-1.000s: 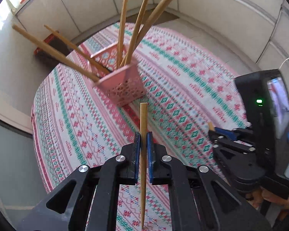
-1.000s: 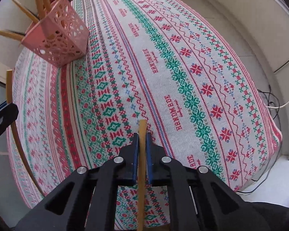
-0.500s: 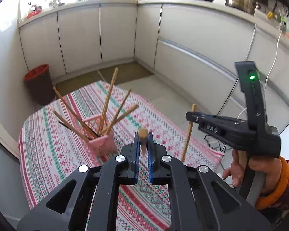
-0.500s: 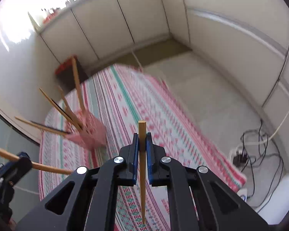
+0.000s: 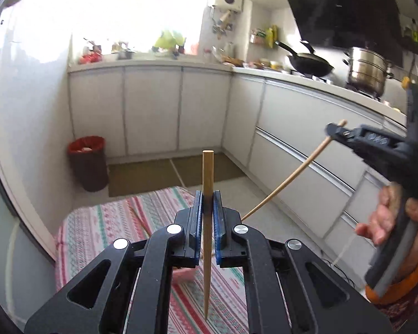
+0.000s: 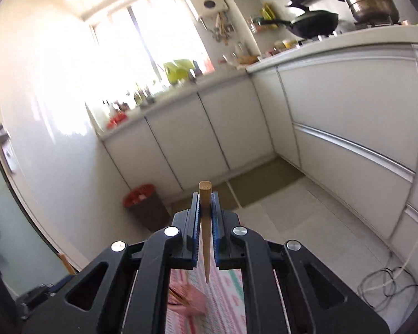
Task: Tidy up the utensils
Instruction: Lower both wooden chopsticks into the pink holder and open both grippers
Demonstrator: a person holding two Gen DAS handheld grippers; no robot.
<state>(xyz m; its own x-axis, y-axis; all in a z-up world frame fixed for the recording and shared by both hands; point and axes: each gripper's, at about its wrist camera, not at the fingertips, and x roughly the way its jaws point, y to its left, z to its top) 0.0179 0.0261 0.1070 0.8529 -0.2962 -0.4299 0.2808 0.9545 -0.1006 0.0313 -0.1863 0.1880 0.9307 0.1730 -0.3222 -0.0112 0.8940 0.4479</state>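
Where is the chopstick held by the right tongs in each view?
Left wrist view: at the right, the right tongs grip the chopstick near its top end; it slants down to the left.
Right wrist view: at lower centre, the same chopstick stands between the pads, thick end up.
Shared landmark: the red bin by the white cabinets.

Left gripper (image 5: 207, 222) and right gripper (image 6: 205, 222) both point slightly downward, jaws clamped narrow; a hand (image 5: 390, 222) grips the right gripper's handle
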